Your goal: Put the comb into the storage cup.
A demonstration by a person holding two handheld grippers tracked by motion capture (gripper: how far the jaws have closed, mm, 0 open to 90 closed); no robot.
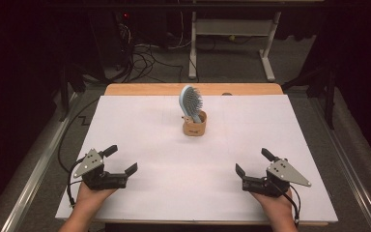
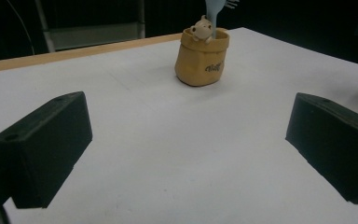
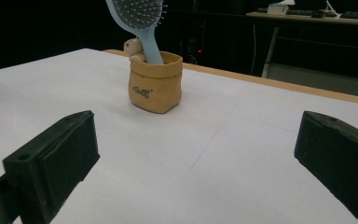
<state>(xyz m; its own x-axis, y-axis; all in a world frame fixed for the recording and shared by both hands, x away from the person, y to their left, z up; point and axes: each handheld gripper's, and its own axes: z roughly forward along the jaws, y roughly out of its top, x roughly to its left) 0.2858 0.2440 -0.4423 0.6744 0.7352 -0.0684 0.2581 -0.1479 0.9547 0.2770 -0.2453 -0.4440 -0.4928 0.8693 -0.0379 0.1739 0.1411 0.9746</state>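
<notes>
A small tan holder (image 1: 194, 126) shaped like a sack, with a little bear figure on its rim, stands upright on the white table (image 1: 140, 125) past the middle. A light blue hairbrush (image 1: 191, 102) stands handle-down in it, leaning left. My left gripper (image 1: 121, 159) rests at the near left, open and holding nothing. My right gripper (image 1: 253, 162) rests at the near right, also open and holding nothing. Both point toward the holder (image 2: 202, 57), which stands well ahead of the jaws. In the right gripper view the brush (image 3: 140, 21) rises out of the holder (image 3: 155, 86).
The white sheet leaves a wooden strip (image 1: 140, 89) bare along the table's far edge. Beyond it are a dark floor with cables (image 1: 145, 58) and a white desk frame (image 1: 232, 43). Metal rails (image 1: 34, 174) run along both sides of the table.
</notes>
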